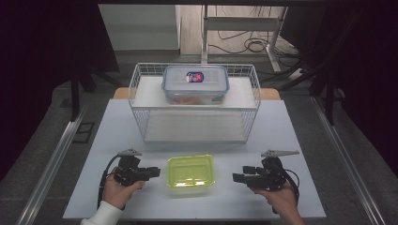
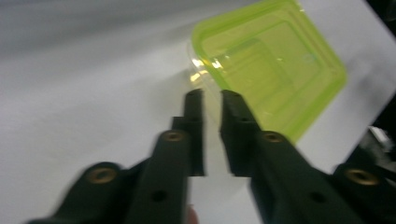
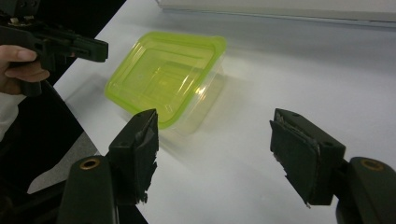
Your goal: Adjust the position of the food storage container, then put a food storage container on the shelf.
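1. A white tabletop (image 1: 117,140) carried a clear container with a yellow-green lid (image 1: 191,170), seated at the 6 o'clock edge, midway between the two hands.
2. The left tongs (image 1: 151,172) were held in the person's left hand (image 1: 119,187) at 9 o'clock of the container, tips pointing toward 3 o'clock, near the container's side but apart from it.
3. In the left gripper view, the left tongs (image 2: 212,100) stood nearly pressed together, a narrow slit between the jaws, gripping nothing; the lid (image 2: 275,60) lay just beyond the tips.
4. The right tongs (image 1: 239,177) were held in the right hand (image 1: 279,197) at 3 o'clock of the container, pointing toward 9 o'clock, clearly apart from it.
5. In the right gripper view, the right tongs (image 3: 215,140) were spread wide and empty, with the container (image 3: 163,77) ahead.
6. A white wire basket (image 1: 141,89) stood at 12 o'clock of the container, well apart.
7. A clear lidded box with a blue rim (image 1: 195,84) rested on the basket's upper shelf; its contents could not be identified.
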